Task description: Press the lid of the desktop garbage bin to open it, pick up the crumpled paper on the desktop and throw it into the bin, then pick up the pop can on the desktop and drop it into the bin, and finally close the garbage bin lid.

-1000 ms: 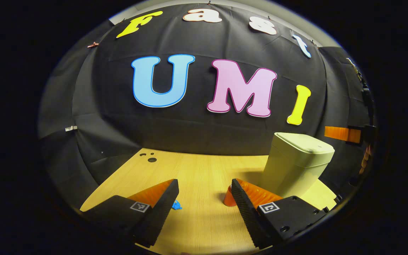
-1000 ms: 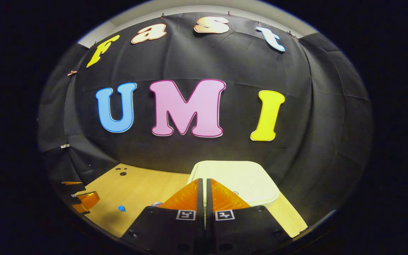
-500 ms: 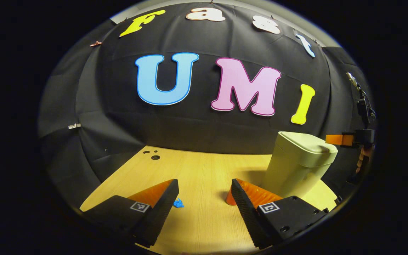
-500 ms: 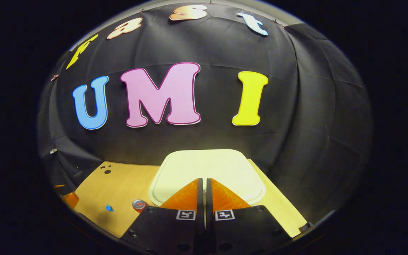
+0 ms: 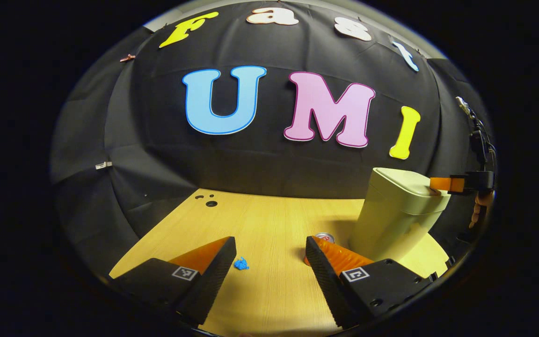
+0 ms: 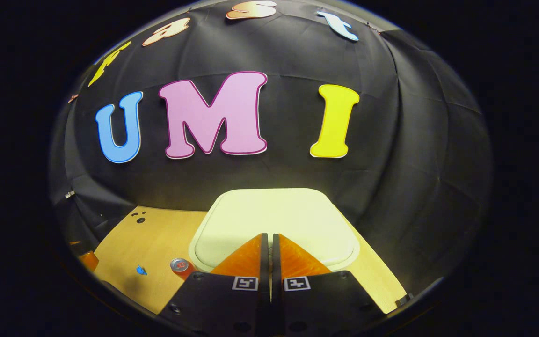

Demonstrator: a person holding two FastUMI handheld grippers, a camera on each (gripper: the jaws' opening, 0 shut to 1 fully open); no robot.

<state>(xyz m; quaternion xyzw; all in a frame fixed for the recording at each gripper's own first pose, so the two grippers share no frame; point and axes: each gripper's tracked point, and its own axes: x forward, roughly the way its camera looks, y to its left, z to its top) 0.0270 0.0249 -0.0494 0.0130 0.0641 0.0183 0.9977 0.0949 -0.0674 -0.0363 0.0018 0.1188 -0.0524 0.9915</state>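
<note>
Right hand-held gripper, pressed together, has dropped onto your bin lid. Left hand-held gripper stays spread; crumpled paper at its 11 o'clock, pop can at 1.

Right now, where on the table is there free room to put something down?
The wide bare wood of the table between the holes at the back and the blue paper is free. It is crowded by the bin, where the can stands beside it.
</note>
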